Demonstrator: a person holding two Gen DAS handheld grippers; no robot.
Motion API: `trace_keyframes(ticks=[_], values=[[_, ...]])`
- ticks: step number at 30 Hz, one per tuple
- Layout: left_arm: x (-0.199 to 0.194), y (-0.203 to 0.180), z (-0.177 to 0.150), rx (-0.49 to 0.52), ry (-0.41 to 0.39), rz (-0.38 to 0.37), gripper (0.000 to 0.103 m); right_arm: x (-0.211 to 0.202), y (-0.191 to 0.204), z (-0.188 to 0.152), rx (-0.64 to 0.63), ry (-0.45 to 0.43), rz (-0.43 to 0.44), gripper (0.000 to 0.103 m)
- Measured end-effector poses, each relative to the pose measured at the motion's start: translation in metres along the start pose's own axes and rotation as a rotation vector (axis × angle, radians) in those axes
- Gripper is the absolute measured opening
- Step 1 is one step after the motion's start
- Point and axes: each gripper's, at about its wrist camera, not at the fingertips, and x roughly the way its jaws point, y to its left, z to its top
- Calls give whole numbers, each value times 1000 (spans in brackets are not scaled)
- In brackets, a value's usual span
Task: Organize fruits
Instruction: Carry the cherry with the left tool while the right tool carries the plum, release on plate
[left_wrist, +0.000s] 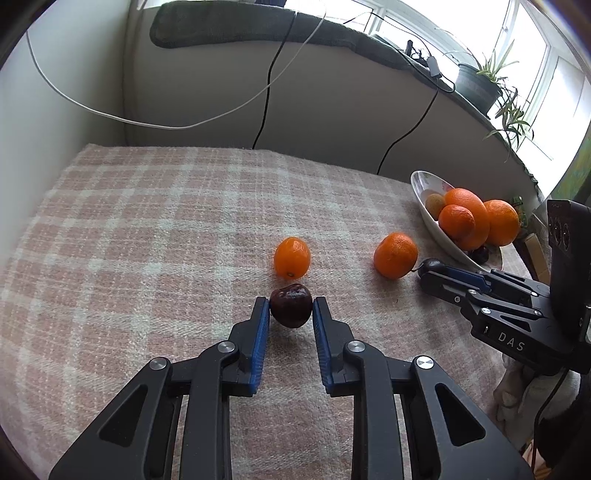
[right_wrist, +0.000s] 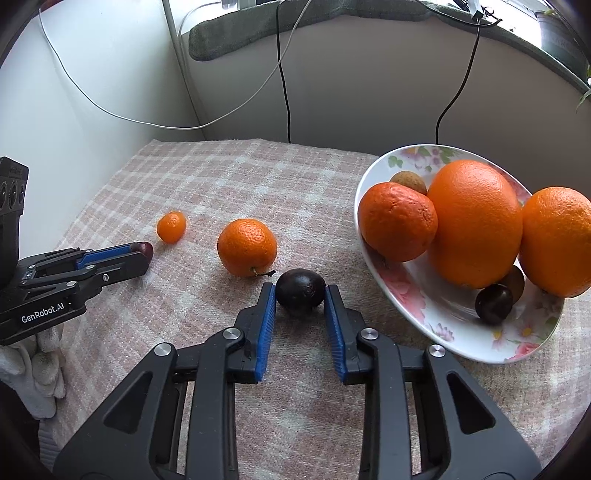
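On the pink checked cloth (left_wrist: 147, 240), my left gripper (left_wrist: 290, 302) is shut on a small dark red fruit (left_wrist: 290, 312). Just beyond it lies a small oval orange fruit (left_wrist: 291, 257), with a tangerine (left_wrist: 395, 255) to its right. My right gripper (right_wrist: 300, 291) is shut on a dark plum (right_wrist: 300, 286) that rests on the cloth beside the tangerine (right_wrist: 246, 246). To the right, a flowered bowl (right_wrist: 413, 299) holds two big oranges (right_wrist: 476, 221), a tangerine, a brown fruit and dark plums (right_wrist: 493, 304). Each view shows the other gripper from the side, the right gripper (left_wrist: 424, 271) and the left gripper (right_wrist: 144, 254).
A white wall and a beige panel close off the table's far side, with black and white cables (left_wrist: 266, 92) hanging down them. Potted plants (left_wrist: 480, 85) stand on the sill above the bowl (left_wrist: 424, 184). The cloth's left half lies bare.
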Motion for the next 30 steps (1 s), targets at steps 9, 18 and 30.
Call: trace_keyframes(ticks=[9, 18, 30], values=[[-11, -13, 13, 11, -40, -16, 22, -29, 0, 2, -3, -55, 53, 28], [-8, -42, 30, 48, -69, -56, 22, -74, -23, 7, 7, -132, 78, 28], [9, -89, 57, 108, -82, -128, 22, -105, -79, 20, 53, -201, 25, 28]])
